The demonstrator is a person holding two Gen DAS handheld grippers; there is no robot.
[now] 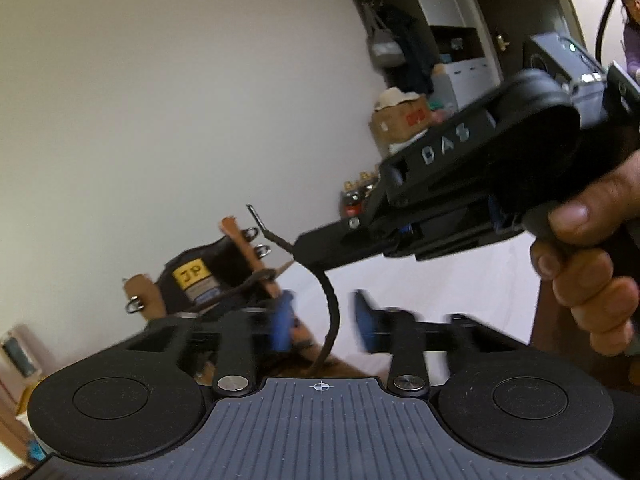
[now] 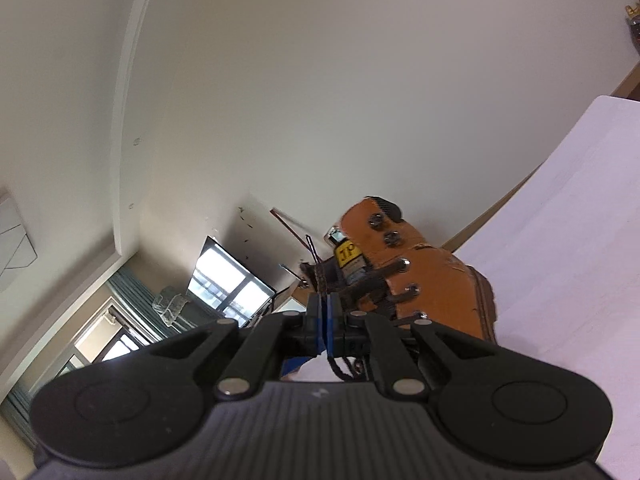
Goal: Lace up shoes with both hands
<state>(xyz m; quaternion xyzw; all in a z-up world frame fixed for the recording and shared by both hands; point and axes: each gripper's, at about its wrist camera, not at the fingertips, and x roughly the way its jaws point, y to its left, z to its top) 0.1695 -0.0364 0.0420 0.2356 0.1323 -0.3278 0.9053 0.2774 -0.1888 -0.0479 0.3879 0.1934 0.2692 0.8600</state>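
A tan boot (image 1: 192,280) with a black tongue and a yellow JP label stands on the white table (image 1: 440,280). Its metal lace hooks show in both views. The boot (image 2: 420,268) lies just beyond my right gripper (image 2: 325,320), which is shut on the dark lace (image 2: 320,276). In the left wrist view the right gripper (image 1: 300,252) comes in from the right, pinching the lace (image 1: 332,312) near its free end. The lace hangs down between the blurred blue pads (image 1: 282,320) of my left gripper (image 1: 325,320), which stand apart without touching it.
A hand (image 1: 580,272) holds the right gripper's handle. Another person (image 1: 632,8) is at the far right edge. A cardboard box (image 1: 400,120), shelves and bottles (image 1: 356,196) stand against the back wall. Windows (image 2: 228,284) show beyond the boot.
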